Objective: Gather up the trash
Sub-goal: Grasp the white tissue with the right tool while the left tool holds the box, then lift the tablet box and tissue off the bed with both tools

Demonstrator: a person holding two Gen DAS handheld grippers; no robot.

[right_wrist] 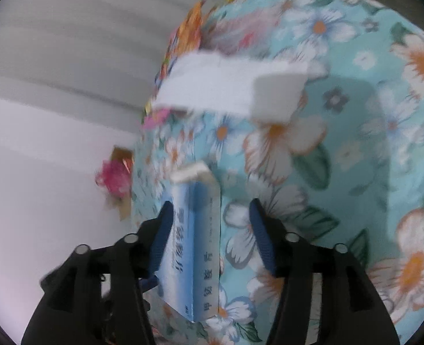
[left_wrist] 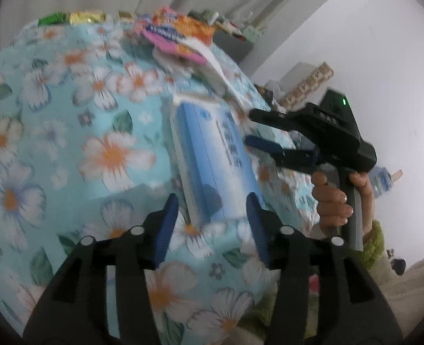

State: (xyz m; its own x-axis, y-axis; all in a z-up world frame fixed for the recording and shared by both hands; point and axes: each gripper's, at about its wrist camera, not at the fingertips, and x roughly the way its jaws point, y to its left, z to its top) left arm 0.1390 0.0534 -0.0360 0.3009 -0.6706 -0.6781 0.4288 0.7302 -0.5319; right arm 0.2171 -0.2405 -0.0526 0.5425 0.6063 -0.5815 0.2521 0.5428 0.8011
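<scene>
Blue-and-white cardboard box (left_wrist: 212, 161) with an open flap lies on the turquoise floral tablecloth (left_wrist: 68, 132), near a pile of colourful wrappers (left_wrist: 174, 37). It sits between the parted, not visibly pressing pads of both the left gripper (left_wrist: 212, 224) and right gripper (right_wrist: 212, 235).

Both wrist cameras look steeply down, close over the flowered table (left_wrist: 68, 120). They share the blue box (left_wrist: 212, 161); the left view also catches the right claw (left_wrist: 248, 126).
</scene>
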